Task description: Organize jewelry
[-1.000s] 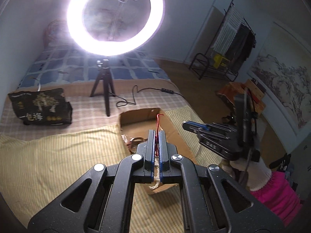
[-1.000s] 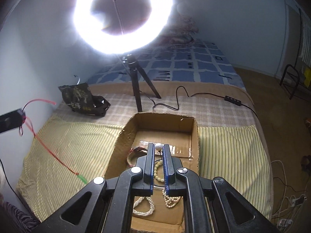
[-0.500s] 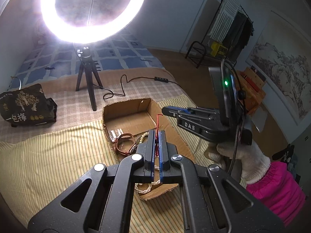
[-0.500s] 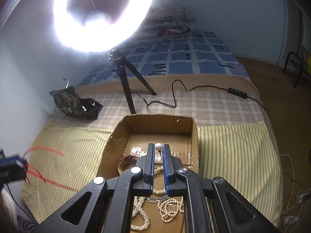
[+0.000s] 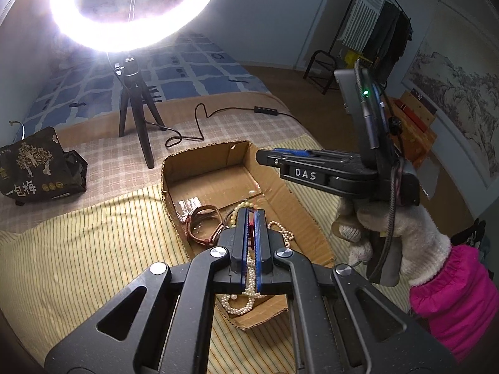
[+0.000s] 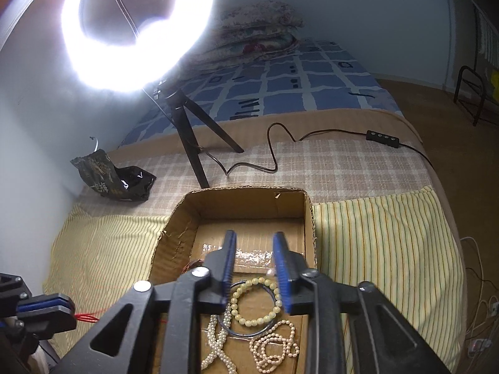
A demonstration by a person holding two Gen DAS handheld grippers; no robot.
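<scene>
A shallow cardboard box lies on the bed. In it are pearl necklaces, a cream bead bracelet and a brown bangle. My left gripper is shut on a thin red cord above the box; it also shows at the lower left of the right wrist view, with the cord trailing from it. My right gripper is open and empty above the box; a small pearl lies beside its right finger. It shows from the side in the left wrist view.
A ring light on a black tripod stands behind the box, its cable and switch across the checked blanket. A black snack bag lies at the left. A yellow striped cloth surrounds the box. A clothes rack stands far right.
My right gripper has opened and let go of the pearl piece it held; it has dropped lower over the box. My left gripper has moved closer over the box with the red cord.
</scene>
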